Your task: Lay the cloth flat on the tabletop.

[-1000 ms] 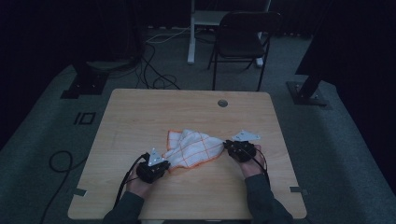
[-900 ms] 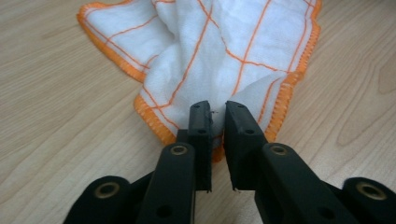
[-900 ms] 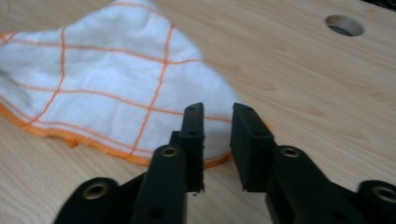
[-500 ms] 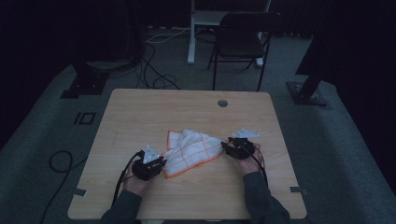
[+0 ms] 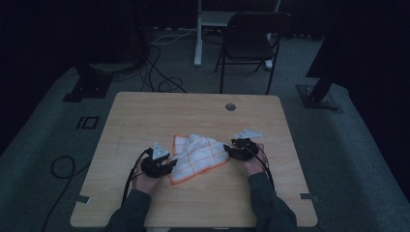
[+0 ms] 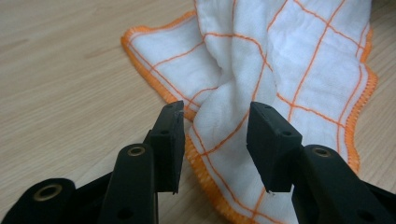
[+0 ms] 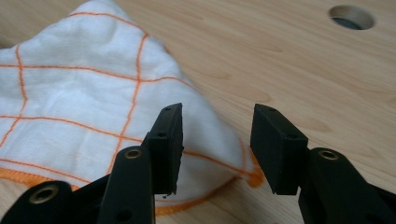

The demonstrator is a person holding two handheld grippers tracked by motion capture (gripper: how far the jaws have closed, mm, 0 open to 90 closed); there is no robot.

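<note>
Left gripper [image 5: 170,166] withdrawn, cloth [image 5: 198,155] between parted fingers [image 6: 169,140].

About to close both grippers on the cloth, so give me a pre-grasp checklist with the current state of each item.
1. Left gripper open: ok, its jaws stand apart.
2. Right gripper open: ok, its jaws stand apart.
3. Cloth between the left jaws: ok, an orange-hemmed fold lies in the gap.
4. Cloth between the right jaws: ok, though just a corner reaches into the gap, nearer the left jaw.
5. Cloth flat: not ok, it is bunched and folded over itself.
6. Room on the table to spread it: ok, bare wood lies around the cloth; the cable hole is well away.
</note>
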